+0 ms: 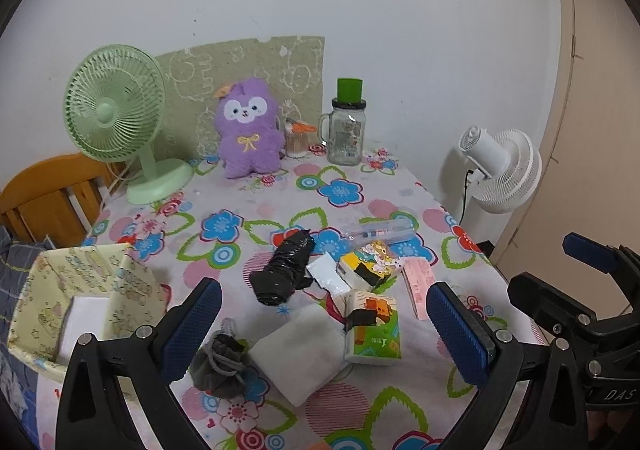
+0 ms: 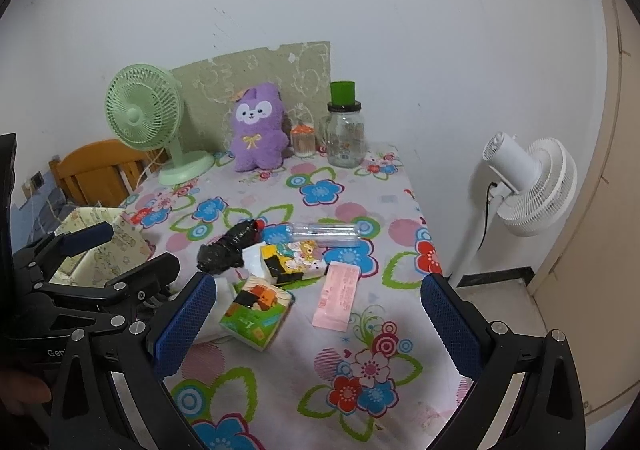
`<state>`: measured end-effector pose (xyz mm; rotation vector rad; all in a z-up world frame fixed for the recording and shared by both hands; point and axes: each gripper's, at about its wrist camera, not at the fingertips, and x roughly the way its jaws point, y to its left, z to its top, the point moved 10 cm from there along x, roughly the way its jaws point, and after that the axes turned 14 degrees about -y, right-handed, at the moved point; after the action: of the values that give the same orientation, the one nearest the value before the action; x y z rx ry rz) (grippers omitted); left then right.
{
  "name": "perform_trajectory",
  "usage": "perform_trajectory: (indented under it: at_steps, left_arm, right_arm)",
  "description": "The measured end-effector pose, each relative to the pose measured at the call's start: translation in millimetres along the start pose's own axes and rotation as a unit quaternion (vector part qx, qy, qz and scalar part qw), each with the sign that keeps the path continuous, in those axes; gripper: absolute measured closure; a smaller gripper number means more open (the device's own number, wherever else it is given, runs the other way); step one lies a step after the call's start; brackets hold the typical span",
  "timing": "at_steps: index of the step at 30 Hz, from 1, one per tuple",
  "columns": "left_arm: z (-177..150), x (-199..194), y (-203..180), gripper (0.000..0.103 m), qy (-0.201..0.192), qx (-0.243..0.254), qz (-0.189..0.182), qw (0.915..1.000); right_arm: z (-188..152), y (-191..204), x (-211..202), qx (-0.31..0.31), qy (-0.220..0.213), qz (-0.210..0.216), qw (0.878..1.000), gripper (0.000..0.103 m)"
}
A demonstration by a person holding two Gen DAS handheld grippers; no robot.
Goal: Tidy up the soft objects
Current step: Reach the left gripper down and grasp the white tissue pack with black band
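Note:
My left gripper (image 1: pixel 326 330) hangs open over the near part of the flowered table (image 1: pixel 280 210), and nothing is between its fingers. Below it lie a white foam pad (image 1: pixel 300 354), a grey drawstring pouch (image 1: pixel 222 364) and a green tissue pack (image 1: pixel 374 326). Further in are a rolled black plastic bag (image 1: pixel 284 270), a cartoon tissue pack (image 1: pixel 370 264) and a pink packet (image 1: pixel 418 286). A yellow fabric box (image 1: pixel 132 282) at the left holds something white. My right gripper (image 2: pixel 320 326) is open and empty, right of the pile. A purple plush (image 2: pixel 258 126) sits at the back.
At the back of the table stand a green desk fan (image 1: pixel 116 106), a glass mug jar with a green lid (image 1: pixel 347 130) and a cotton-swab pot (image 1: pixel 296 142). A clear tube (image 2: pixel 324 232) lies mid-table. A white standing fan (image 2: pixel 528 182) is off the right edge, and a wooden chair (image 2: pixel 96 170) is at the left.

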<state>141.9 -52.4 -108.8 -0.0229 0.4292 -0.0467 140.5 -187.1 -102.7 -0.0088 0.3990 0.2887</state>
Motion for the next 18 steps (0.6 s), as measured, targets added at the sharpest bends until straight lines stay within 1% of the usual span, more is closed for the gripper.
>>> perform_trajectory:
  at_steps: [4, 11, 18]
  left_arm:
    - [-10, 14, -6, 0.0, 0.02, 0.006, -0.004, 0.9998]
    - [-20, 33, -12, 0.0, 0.036, 0.009, -0.007, 0.9993]
    - [-36, 56, -16, 0.0, 0.063, 0.005, -0.012, 0.9979]
  right_arm:
    - [-6, -5, 8, 0.0, 0.009, -0.002, 1.0, 0.0]
    - [-16, -16, 22, 0.01, 0.025, -0.003, 1.0, 0.0]
    - [-30, -26, 40, 0.015, 0.044, -0.011, 0.999, 0.0]
